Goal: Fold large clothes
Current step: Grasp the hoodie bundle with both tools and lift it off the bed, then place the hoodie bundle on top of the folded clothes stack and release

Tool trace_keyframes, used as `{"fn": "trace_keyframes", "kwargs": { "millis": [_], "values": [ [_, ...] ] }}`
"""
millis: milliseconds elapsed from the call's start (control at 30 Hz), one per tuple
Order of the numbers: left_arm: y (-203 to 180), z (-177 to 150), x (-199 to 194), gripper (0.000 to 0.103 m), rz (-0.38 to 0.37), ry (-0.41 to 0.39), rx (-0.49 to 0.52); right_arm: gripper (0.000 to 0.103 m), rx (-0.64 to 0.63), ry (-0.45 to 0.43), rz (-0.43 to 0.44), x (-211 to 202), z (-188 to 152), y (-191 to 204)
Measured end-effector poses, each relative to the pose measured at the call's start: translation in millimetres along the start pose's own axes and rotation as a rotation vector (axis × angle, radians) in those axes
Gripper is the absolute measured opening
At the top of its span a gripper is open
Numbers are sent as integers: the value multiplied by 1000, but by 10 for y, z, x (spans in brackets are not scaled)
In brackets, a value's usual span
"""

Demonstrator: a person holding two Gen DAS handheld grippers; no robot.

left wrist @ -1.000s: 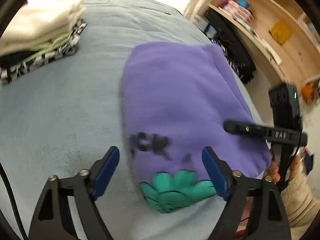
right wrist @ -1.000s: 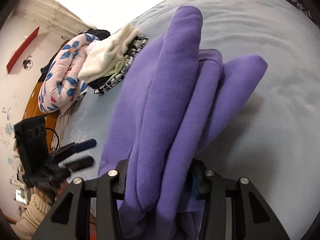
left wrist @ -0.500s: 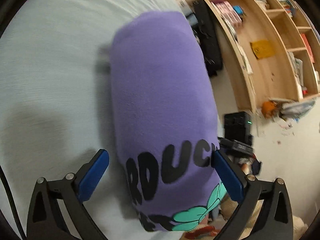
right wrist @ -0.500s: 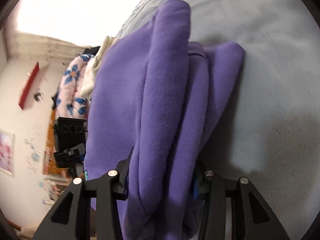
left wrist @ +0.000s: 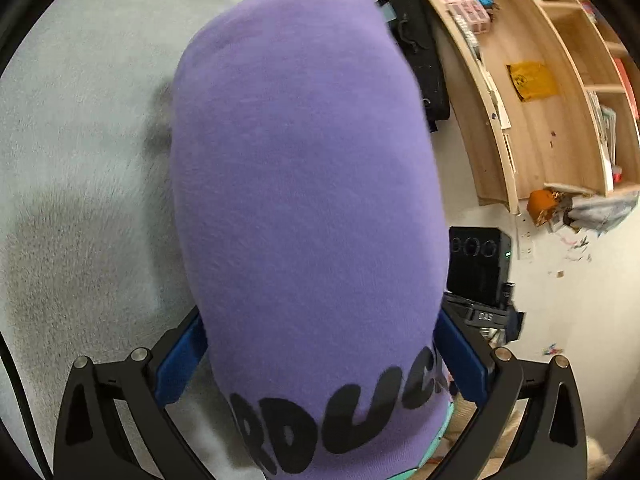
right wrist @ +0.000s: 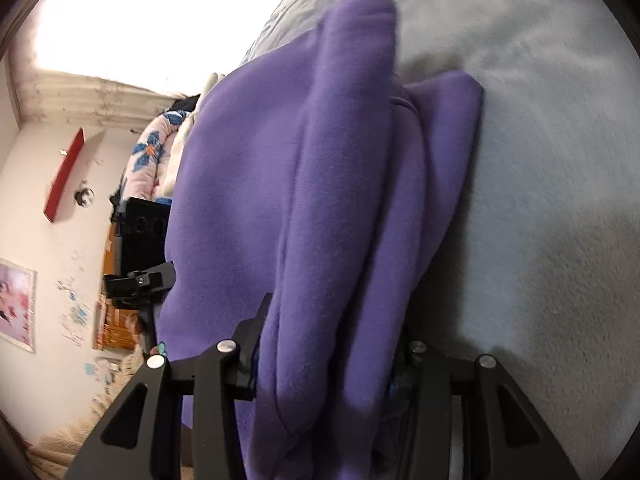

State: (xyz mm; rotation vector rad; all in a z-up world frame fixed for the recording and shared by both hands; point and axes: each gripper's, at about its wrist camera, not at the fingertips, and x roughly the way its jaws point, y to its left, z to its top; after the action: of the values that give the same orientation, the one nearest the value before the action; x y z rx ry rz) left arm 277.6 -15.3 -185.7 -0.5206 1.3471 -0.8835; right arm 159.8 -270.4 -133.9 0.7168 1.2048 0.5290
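Note:
A folded purple sweatshirt (left wrist: 304, 184) with black lettering and a teal print lies on the pale blue-grey bed (left wrist: 80, 160). My left gripper (left wrist: 320, 356) stands wide open and straddles the lettered end. Its blue pads (left wrist: 180, 360) sit at either side of the cloth without squeezing it. My right gripper (right wrist: 332, 344) is shut on the thick stacked layers of the sweatshirt (right wrist: 320, 200) at its other side. The left view shows the right gripper's black body (left wrist: 480, 280) past the sweatshirt's right edge. The right view shows the left gripper's finger (right wrist: 140, 280) at the left.
Wooden shelves (left wrist: 540, 100) full of small items and a black bag (left wrist: 420, 60) stand beyond the bed's right side. A floral quilt and folded clothes (right wrist: 152, 148) lie at the far end of the bed (right wrist: 540, 160). A red wall shelf (right wrist: 64, 176) hangs at the left.
My left gripper has dropped closer over the sweatshirt and its jaws have widened, so the lettered end now fills the gap. The right gripper sank a little and kept its grip.

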Motion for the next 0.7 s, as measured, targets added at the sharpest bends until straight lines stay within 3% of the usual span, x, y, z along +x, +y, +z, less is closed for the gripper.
{"fn": "trace_keyframes", "kwargs": {
  "millis": [133, 267, 467, 700],
  "values": [
    [-254, -84, -228, 97, 4, -55, 53, 41, -77, -10, -71, -38, 32, 349],
    [-349, -38, -672, 97, 5, -131, 49, 41, -121, -41, -66, -80, 143, 754],
    [-401, 111, -1846, 97, 44, -280, 45, 41, -250, -71, -15, 105, 518, 1656],
    [-190, 606, -3461, 97, 155, -424, 28, 40, -390, -86, 73, 863, 1428, 3015]
  ]
}}
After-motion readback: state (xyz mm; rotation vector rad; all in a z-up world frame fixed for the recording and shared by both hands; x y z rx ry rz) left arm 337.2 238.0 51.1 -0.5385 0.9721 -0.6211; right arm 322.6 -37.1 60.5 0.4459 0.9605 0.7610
